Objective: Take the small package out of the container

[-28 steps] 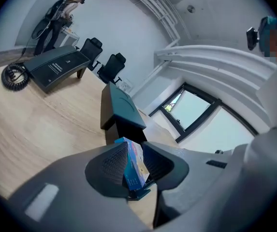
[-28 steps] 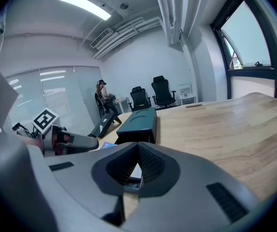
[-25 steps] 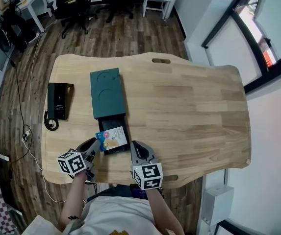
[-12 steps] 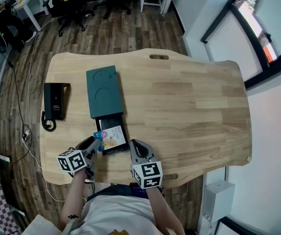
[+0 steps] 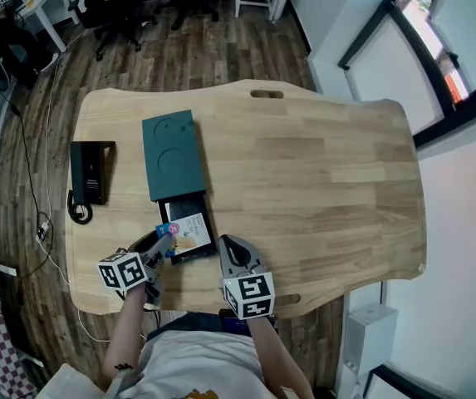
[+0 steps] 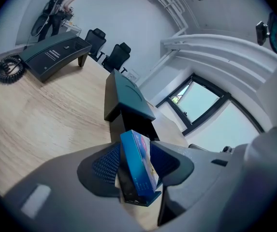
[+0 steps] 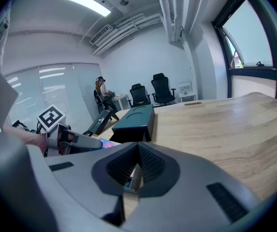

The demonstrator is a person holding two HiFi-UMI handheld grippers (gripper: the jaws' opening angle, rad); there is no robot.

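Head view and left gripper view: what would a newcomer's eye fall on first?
The bright blue small package, between the left gripper's wide-set jaws near the table's front edge. Next, the dark green container just beyond it, its black drawer pulled out toward the person. A black desk phone sits left of it.

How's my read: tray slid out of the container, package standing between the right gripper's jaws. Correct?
Not quite. The tray is slid out of the container, but the package stands between the left gripper's jaws instead. The left gripper view shows it there.
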